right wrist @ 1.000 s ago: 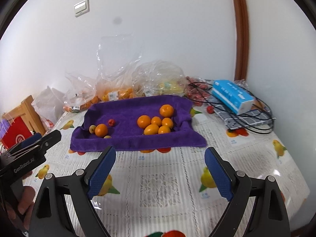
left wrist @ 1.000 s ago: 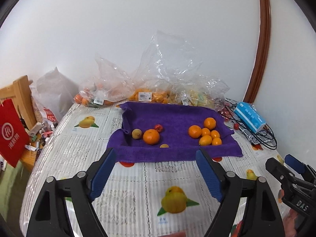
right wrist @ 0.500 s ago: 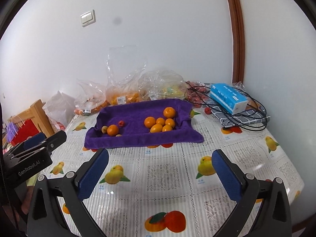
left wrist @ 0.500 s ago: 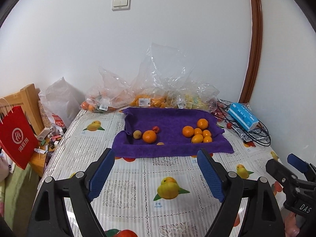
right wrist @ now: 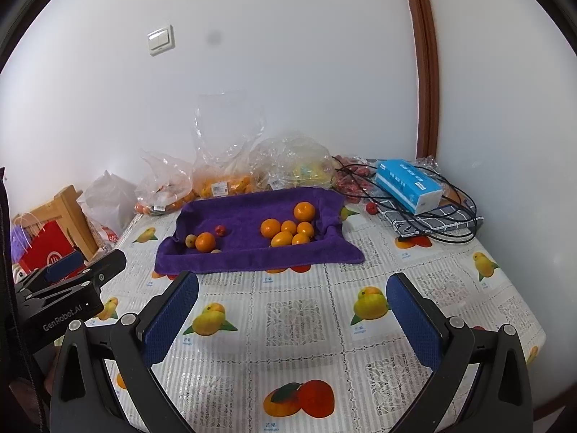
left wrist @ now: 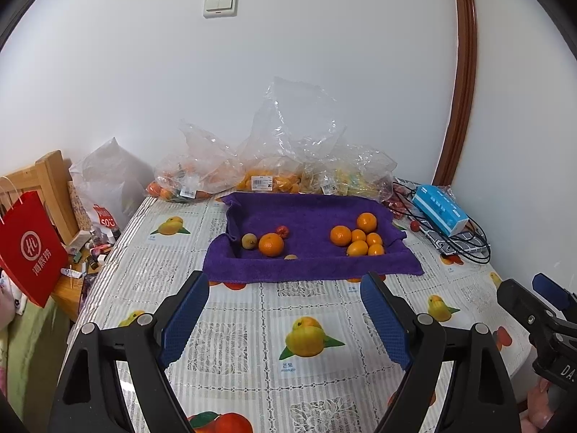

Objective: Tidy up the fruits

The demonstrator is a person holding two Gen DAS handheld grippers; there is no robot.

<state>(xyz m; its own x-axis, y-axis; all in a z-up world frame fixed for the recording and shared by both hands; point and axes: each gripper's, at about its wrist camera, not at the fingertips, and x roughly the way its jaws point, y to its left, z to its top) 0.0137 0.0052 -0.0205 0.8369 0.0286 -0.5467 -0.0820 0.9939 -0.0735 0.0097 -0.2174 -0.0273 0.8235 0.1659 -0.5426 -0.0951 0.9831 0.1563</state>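
Note:
A purple towel lies at the back of the table. On its right sits a cluster of several oranges. On its left lie a larger orange, a small tan fruit, a small red fruit and a tiny one at the rim. My left gripper is open and empty, well in front of the towel. My right gripper is open and empty too, over the near tablecloth.
Clear plastic bags of fruit line the wall behind the towel. A blue tissue box and black cables lie at the right. A red paper bag and a wooden chair stand left of the table.
Both grippers have pulled back and up from the towel, so more of the tablecloth shows in front. Both stay open and empty.

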